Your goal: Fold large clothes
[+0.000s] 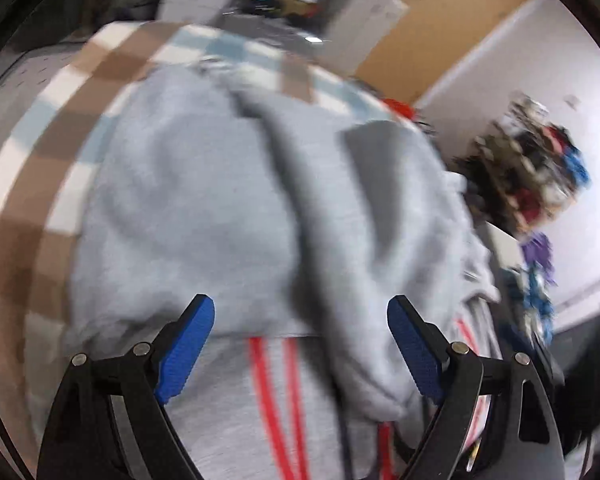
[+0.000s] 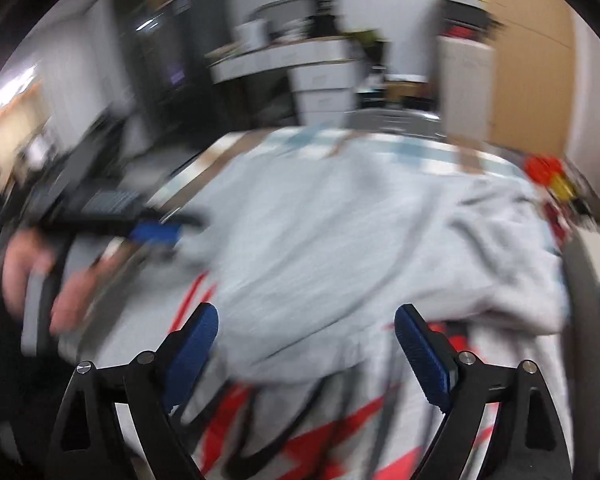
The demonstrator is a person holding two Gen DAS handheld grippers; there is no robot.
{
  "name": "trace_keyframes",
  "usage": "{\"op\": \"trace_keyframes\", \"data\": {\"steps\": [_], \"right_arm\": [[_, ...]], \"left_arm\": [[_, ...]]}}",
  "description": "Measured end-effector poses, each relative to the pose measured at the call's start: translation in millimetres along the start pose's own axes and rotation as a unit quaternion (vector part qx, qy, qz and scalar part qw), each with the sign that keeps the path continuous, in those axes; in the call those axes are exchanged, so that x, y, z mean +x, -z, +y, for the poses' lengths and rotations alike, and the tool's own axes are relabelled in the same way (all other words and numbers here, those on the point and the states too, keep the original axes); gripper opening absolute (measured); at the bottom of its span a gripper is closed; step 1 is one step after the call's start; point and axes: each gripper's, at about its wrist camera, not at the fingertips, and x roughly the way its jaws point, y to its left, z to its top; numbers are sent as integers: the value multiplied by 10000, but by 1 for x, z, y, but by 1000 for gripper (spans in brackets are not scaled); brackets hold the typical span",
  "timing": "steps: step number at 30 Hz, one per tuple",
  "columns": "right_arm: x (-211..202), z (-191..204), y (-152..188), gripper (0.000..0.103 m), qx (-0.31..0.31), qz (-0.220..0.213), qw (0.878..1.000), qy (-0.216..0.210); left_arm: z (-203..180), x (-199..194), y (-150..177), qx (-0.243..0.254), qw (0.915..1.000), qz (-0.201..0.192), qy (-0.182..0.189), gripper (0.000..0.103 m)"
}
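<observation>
A large light-grey garment (image 1: 204, 200) with red and black printed markings lies spread and partly folded on a checked cloth (image 1: 40, 168). My left gripper (image 1: 300, 316) hovers over its near part with blue pads (image 1: 188, 352) wide apart and nothing pinched. In the right wrist view the same grey garment (image 2: 340, 232) fills the middle, red and black print near the bottom. My right gripper (image 2: 306, 320) is open above it, jaws spread, no cloth between the pads. The left gripper (image 2: 156, 232) and the hand (image 2: 32, 264) holding it show at the left. Both views are motion-blurred.
The checked cloth (image 2: 420, 148) covers the table. White drawer units (image 2: 324, 80) and a desk stand behind it. A heap of colourful clothes (image 1: 540, 168) lies to the right, with red and yellow items (image 2: 548, 176) at the table's right edge. A brown panel (image 1: 440, 32) and white wall lie beyond.
</observation>
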Motion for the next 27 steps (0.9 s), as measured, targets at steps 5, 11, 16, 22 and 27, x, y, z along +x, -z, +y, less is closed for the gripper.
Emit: {"op": "trace_keyframes", "data": {"steps": [5, 11, 16, 22, 27], "right_arm": [[37, -67, -43, 61, 1017, 354, 9900, 909], [91, -94, -55, 30, 1343, 1106, 9812, 834], [101, -94, -45, 6, 1655, 1091, 9795, 354], [62, -101, -57, 5, 1459, 385, 9855, 773], [51, -112, -55, 5, 1412, 380, 9827, 1136]], "left_arm": [[-11, 33, -11, 5, 9981, 381, 477, 85], [-8, 61, -14, -25, 9963, 799, 330, 15], [-2, 56, -10, -279, 9950, 839, 457, 8], [2, 50, -14, -213, 9954, 814, 449, 6], [6, 59, -14, -318, 9951, 851, 381, 6]]}}
